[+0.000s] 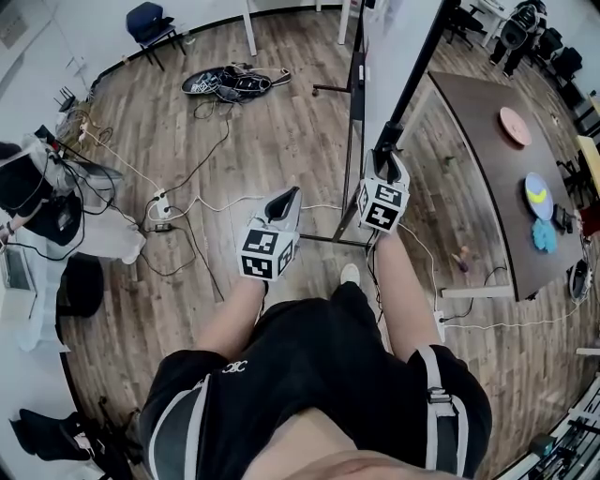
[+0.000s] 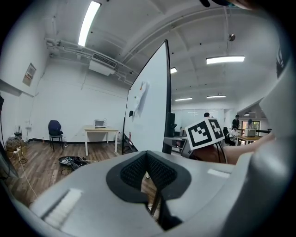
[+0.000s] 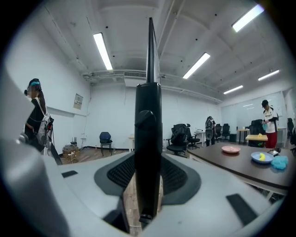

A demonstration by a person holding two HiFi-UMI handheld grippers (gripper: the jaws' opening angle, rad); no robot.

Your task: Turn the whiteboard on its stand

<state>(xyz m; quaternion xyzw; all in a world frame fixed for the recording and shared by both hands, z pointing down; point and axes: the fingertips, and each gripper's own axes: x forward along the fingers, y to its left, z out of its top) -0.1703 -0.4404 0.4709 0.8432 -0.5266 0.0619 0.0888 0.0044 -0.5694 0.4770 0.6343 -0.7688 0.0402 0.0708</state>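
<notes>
Clamping right gripper (image 1: 387, 157) (image 3: 148, 171) onto the black side post (image 1: 410, 80) (image 3: 148, 139) of the whiteboard stand, pads pressed against both flanks of it, jaws partly apart around its width. Holds left gripper (image 1: 286, 197) (image 2: 147, 159) just left of the right one, pads meeting at the tips, nothing between them, apart from the stand. Places whiteboard (image 1: 394, 56) (image 2: 150, 106) (image 3: 150, 51) upright on its stand straight ahead on the wood floor (image 1: 272, 141): edge-on in the right gripper view, white face slanting off to the left in the left gripper view. Shows dark table (image 1: 487, 178) just right of the board with a pink plate (image 1: 515, 125) on it, power strip (image 1: 161, 211) with cords on the floor to the left, blue chair (image 1: 150, 21) by the far wall.
</notes>
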